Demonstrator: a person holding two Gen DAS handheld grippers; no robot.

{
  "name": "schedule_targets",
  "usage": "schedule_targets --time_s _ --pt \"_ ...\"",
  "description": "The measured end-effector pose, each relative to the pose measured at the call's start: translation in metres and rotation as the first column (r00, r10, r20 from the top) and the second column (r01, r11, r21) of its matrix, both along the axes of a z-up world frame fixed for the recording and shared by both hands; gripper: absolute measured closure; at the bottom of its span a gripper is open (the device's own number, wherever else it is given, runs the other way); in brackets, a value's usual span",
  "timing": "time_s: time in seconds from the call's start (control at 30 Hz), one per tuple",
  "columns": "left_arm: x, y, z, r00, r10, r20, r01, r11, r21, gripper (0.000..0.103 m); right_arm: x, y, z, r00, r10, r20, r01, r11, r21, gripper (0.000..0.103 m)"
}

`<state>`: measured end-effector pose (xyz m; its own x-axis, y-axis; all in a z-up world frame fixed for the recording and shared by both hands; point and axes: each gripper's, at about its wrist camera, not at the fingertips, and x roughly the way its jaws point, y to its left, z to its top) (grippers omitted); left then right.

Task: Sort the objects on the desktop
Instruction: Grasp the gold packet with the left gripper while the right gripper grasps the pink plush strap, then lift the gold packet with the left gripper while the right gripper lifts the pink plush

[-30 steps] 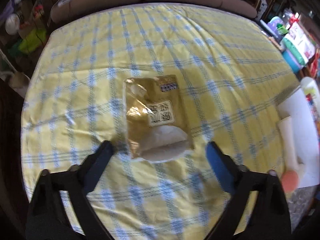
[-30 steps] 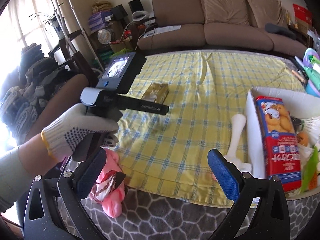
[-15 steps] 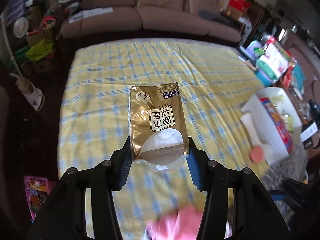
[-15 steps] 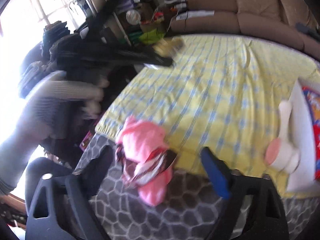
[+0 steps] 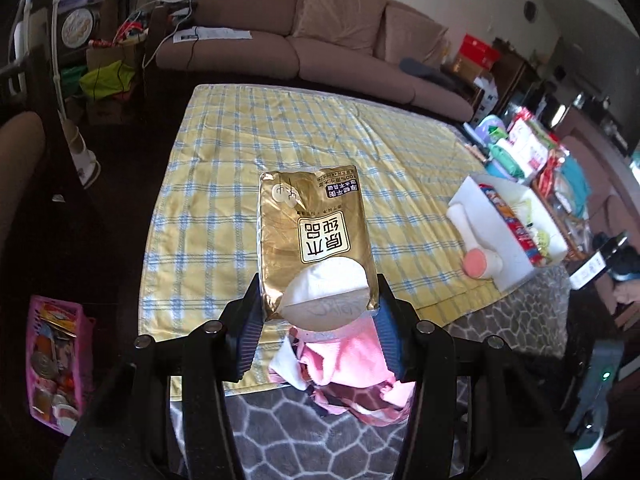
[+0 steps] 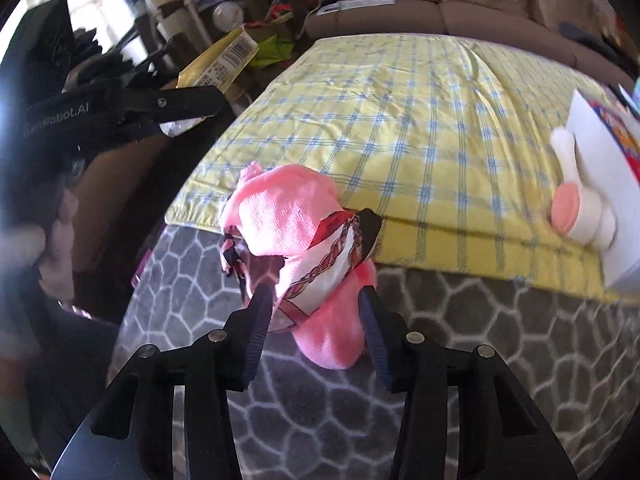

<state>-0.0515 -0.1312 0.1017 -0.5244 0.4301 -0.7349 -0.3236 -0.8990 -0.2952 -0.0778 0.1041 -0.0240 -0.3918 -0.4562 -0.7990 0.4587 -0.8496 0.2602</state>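
Two grippers, both changed from a second ago. Left gripper [image 5: 316,320] then hovered wide apart over the gold tissue pack [image 5: 314,240] lying flat on the yellow checked cloth [image 5: 400,148]; now its pads are clamped on the pack's lower sides and the pack is lifted clear of the worktop, held above the near edge. Right gripper [image 6: 314,322] was spread wide with the pink cloth bundle [image 6: 288,216] off to its left; now its jaws are closing, with the bundle's lower end between them, pads just beside the fabric, contact not clear. Bundle lies on the grey hexagon-pattern rug [image 6: 480,320] at the cloth's edge, a patterned scarf [image 6: 324,268] wrapped around it.

White box [image 5: 516,252] at the worktop's right edge holds a red-and-blue snack package [image 5: 508,216] plus pale items too small to tell. White handled brush with pink head [image 5: 476,252] lies just beside the box. Pink basket [image 5: 52,356] on the floor, left, is full of small mixed items.
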Motion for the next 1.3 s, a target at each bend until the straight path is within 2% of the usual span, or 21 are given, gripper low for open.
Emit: schedule_targets --time_s 0.07,0.1,0.13,0.17,0.3,0.4,0.57,0.73,0.83,0.93,1.0,1.07,1.13,1.17,1.23,1.3 --pt "-0.001 0.0 -0.005 1.0 -0.005 0.018 0.005 1.0 0.019 0.056 -0.003 -0.004 -0.005 1.0 -0.014 0.003 0.014 1.0 0.016 0.064" --pt "0.0 0.0 -0.006 1.0 -0.005 0.02 0.005 1.0 0.025 0.056 -0.005 -0.006 -0.006 1.0 -0.02 -0.002 0.02 1.0 0.013 0.075" --pt "0.0 0.0 -0.006 1.0 -0.006 0.017 0.005 1.0 0.027 0.056 -0.005 -0.007 -0.003 0.999 -0.023 -0.024 0.023 1.0 -0.001 0.093" --pt "0.002 0.0 -0.005 1.0 -0.004 0.012 0.004 1.0 0.026 0.056 -0.006 -0.01 0.001 0.999 -0.026 -0.047 0.025 1.0 -0.005 0.094" --pt "0.001 -0.007 -0.002 1.0 0.005 0.012 -0.006 0.998 0.06 0.056 -0.005 -0.01 0.032 0.986 -0.03 -0.161 0.02 0.998 -0.063 0.096" --pt "0.0 -0.013 -0.002 1.0 0.02 0.015 -0.022 0.996 0.081 0.056 -0.011 -0.001 0.072 0.975 -0.049 -0.215 0.024 0.993 -0.117 0.096" --pt "0.004 -0.013 0.001 1.0 0.018 0.001 -0.018 0.996 0.09 0.056 -0.018 0.025 0.155 0.942 -0.084 -0.326 0.023 0.982 -0.186 0.096" --pt "0.007 -0.007 0.002 1.0 0.001 -0.009 0.0 0.997 0.078 0.056 -0.028 0.055 0.231 0.919 -0.108 -0.378 0.024 0.975 -0.22 0.096" --pt "0.01 0.001 0.002 1.0 -0.018 -0.021 0.019 0.998 0.064 0.056 -0.036 0.071 0.264 0.914 -0.118 -0.388 0.039 0.978 -0.206 0.096" --pt "0.012 0.011 0.001 0.999 -0.046 -0.016 0.047 0.996 0.073 0.056 -0.042 0.086 0.282 0.919 -0.14 -0.37 0.062 0.975 -0.214 0.096" --pt "0.015 0.018 0.0 0.999 -0.051 -0.019 0.052 0.997 0.05 0.056 -0.048 0.092 0.28 0.938 -0.128 -0.323 0.066 0.978 -0.197 0.096" --pt "0.018 0.021 -0.003 0.998 -0.06 -0.008 0.06 0.997 0.053 0.056 -0.049 0.093 0.25 0.96 -0.143 -0.239 0.114 0.985 -0.131 0.087" --pt "0.02 0.026 -0.004 0.997 -0.072 -0.007 0.072 0.996 0.056 0.056 -0.044 0.09 0.206 0.976 -0.131 -0.173 0.12 0.99 -0.073 0.044" --pt "0.021 0.028 -0.004 0.997 -0.077 -0.008 0.077 0.996 0.046 0.056 -0.04 0.088 0.181 0.98 -0.139 -0.142 0.132 0.99 -0.056 0.038" --pt "0.021 0.03 -0.008 0.996 -0.084 -0.005 0.085 0.996 0.029 0.056 -0.035 0.084 0.12 0.99 -0.138 -0.041 0.137 0.99 -0.021 0.037" --pt "0.021 0.031 -0.011 0.996 -0.09 0.005 0.09 0.996 0.028 0.056 -0.03 0.078 0.075 0.991 -0.136 -0.003 0.136 0.99 0.034 0.037"
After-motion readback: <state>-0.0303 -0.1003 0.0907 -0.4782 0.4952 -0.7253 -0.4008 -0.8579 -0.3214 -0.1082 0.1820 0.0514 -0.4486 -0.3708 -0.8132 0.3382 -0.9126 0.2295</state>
